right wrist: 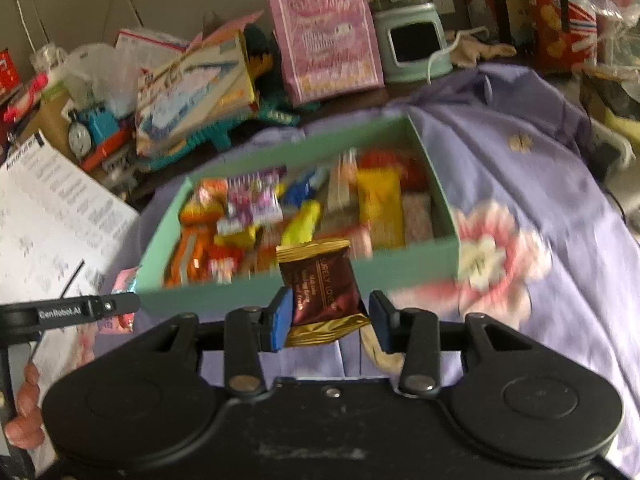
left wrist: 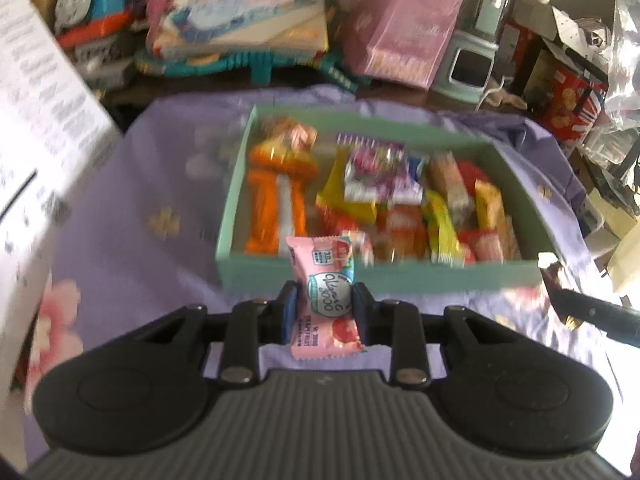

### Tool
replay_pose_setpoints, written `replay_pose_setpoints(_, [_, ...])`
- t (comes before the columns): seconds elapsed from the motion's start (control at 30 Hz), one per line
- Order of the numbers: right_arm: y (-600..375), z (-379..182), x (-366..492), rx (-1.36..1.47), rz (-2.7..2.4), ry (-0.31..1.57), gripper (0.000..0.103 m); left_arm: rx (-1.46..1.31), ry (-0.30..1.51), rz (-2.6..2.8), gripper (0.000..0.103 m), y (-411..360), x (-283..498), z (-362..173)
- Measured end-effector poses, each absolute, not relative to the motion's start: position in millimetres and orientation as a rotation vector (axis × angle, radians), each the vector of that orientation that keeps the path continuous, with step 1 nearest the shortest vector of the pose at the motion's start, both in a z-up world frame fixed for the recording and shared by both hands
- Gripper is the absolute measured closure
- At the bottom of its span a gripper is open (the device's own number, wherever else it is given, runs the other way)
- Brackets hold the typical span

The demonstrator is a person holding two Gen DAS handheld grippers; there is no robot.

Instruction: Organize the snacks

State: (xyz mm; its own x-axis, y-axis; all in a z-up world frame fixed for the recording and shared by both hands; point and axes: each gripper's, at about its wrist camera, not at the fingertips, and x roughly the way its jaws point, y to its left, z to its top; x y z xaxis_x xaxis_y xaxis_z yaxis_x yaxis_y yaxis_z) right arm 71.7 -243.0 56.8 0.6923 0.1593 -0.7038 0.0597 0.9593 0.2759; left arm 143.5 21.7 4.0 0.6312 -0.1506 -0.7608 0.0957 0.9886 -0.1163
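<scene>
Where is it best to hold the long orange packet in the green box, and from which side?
Judging by its pose, grip the orange packet across its narrow middle, coming from above. It lies flat and lengthwise along the green box wall, so its bare side faces the other snacks.

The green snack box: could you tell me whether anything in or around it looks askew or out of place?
The snacks in the green box lie jumbled, overlapping at mixed angles rather than in rows. Each gripper holds one packet outside it: the left gripper a pink packet, the right gripper a brown packet, gripped tilted.
</scene>
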Motion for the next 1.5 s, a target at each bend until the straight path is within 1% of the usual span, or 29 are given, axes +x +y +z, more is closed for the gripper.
replay_pose_setpoints(0.13, [-246,69,103,0.292,0.052,0.786,0.062,-0.062,0.856,-0.153,0.074,9,174,20])
replay_pose_setpoints(0.3, [-248,73,138,0.307,0.042,0.785,0.062,-0.041,0.861,-0.151,0.074,-5,207,26])
replay_pose_setpoints(0.57, [-249,62,175,0.299,0.03,0.811,0.062,-0.012,0.891,-0.152,0.074,-19,236,15])
replay_pose_setpoints(0.9, [-246,48,193,0.285,0.014,0.831,0.062,0.001,0.93,-0.136,0.073,-24,255,-3])
replay_pose_setpoints(0.93, [-245,48,194,0.282,0.01,0.827,0.059,0.003,0.932,-0.132,0.071,-24,257,-4])
replay_pose_setpoints(0.97, [-245,48,194,0.277,0.008,0.824,0.053,0.01,0.928,-0.12,0.063,-25,258,-5])
replay_pose_setpoints(1.0, [-244,48,193,0.273,0.0,0.821,0.031,0.027,0.922,-0.101,0.051,-26,258,-6])
replay_pose_setpoints(1.03, [-245,48,193,0.27,-0.012,0.815,0.009,0.044,0.918,-0.079,0.019,-26,258,-7])
replay_pose_setpoints(1.07, [-245,49,190,0.277,-0.014,0.806,0.003,0.065,0.91,-0.047,0.0,-27,257,-8])
replay_pose_setpoints(1.1, [-246,49,187,0.288,-0.008,0.799,0.0,0.083,0.895,-0.024,0.0,-26,255,-9])
replay_pose_setpoints(1.17, [-248,48,183,0.293,-0.012,0.809,0.0,0.106,0.902,-0.016,0.0,-25,251,-10])
replay_pose_setpoints(1.5, [-252,43,144,0.311,-0.046,0.91,0.0,0.057,0.954,0.009,0.0,-2,208,-12])
